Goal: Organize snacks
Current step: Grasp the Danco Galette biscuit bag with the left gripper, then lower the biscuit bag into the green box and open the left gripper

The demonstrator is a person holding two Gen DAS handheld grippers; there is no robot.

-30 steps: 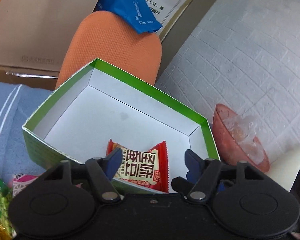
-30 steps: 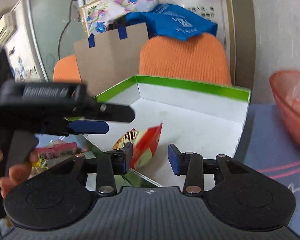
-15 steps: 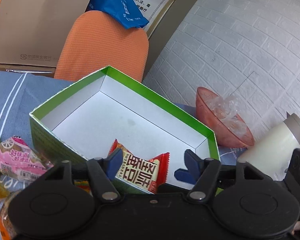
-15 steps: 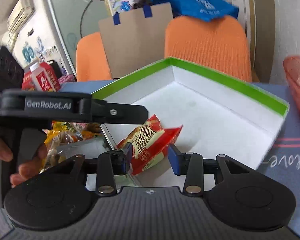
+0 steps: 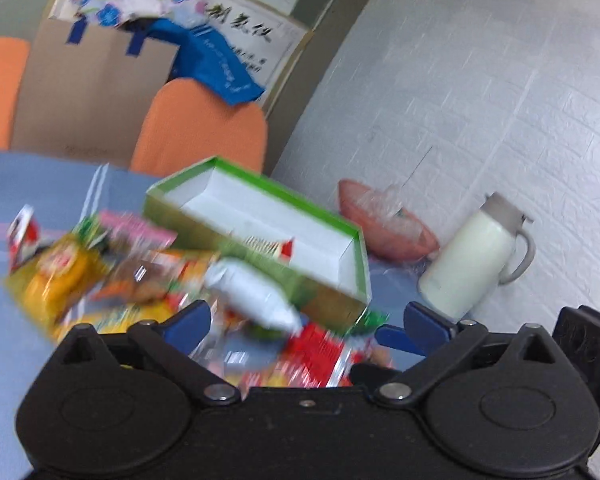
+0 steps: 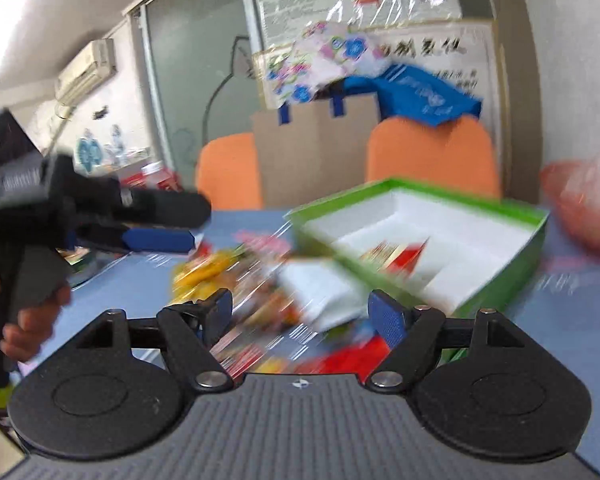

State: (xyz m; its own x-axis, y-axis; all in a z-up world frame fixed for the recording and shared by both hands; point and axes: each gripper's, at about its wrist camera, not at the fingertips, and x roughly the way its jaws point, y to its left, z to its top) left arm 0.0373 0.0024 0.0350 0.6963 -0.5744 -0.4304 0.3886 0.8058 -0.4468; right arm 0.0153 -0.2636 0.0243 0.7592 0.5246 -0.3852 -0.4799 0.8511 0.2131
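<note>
On the blue-clothed desk [image 5: 28,184] a green box [image 5: 260,216] with a white inside stands toward the far right corner, and one red snack packet [image 6: 400,254] lies in it against its near wall. In front of the box, on the open cloth, sits a blurred heap of snack packets [image 5: 112,272]: yellow, pink, orange and a white one [image 5: 256,292] just beside the box's near wall.

The left wrist view alone takes in the right edge of the desk, where a pinkish bowl [image 5: 384,224] with crumpled clear plastic sits beside the box and a cream jug [image 5: 472,256] stands near the white brick wall. The right wrist view alone shows the person's hand [image 6: 28,312] wrapped around the black handle of the left gripper [image 6: 156,238], which reaches over the left side of the desk (its blue fingers look parted, though blur hides how far).

The left gripper, seen from its own camera, is spread wide and empty above the heap. The right gripper [image 6: 300,312] is opening, its jaws far apart, with nothing pinched between the pads; the heap lies below them.

Behind the desk are two orange chair backs [image 6: 428,156], a brown cardboard bag [image 6: 316,152] and a blue bag [image 6: 424,96]. The heap lies between both grippers and the box.
</note>
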